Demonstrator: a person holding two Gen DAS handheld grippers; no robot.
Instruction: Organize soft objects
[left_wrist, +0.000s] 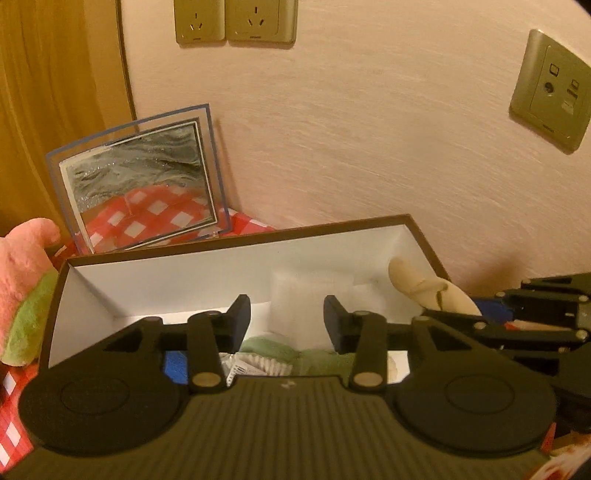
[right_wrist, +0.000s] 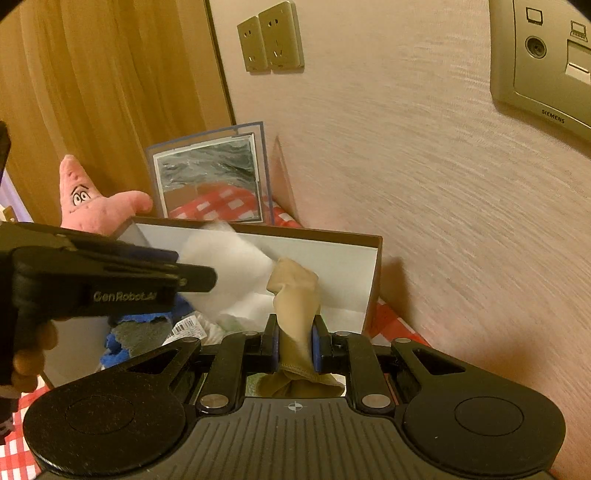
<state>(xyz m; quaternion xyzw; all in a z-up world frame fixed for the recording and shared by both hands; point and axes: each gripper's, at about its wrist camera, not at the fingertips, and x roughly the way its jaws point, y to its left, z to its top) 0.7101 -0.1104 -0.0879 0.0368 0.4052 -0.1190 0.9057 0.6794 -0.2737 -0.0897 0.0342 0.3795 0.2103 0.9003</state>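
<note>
A brown-rimmed box (left_wrist: 258, 237) with white inner walls (right_wrist: 351, 273) stands against the wall. My left gripper (left_wrist: 287, 310) hangs open over it. A blurred white cloth (left_wrist: 306, 295) shows in the gap between its jaws, and the pads do not press on it. In the right wrist view that white cloth (right_wrist: 229, 258) sits just beyond the left gripper's tip (right_wrist: 199, 275). My right gripper (right_wrist: 295, 339) is shut on a beige cloth (right_wrist: 295, 295), held at the box's right end (left_wrist: 424, 288). Inside lie a green cloth (left_wrist: 273, 350), a blue cloth (right_wrist: 114, 350) and a white labelled item (right_wrist: 192, 328).
A pink star plush (right_wrist: 96, 206) with a green lower part (left_wrist: 26, 325) leans at the box's left outer side. Behind the box a glass-framed picture (left_wrist: 140, 177) rests against the wall. A red-and-white checked cloth (right_wrist: 18, 454) covers the table. Wall sockets (left_wrist: 236, 22) sit above.
</note>
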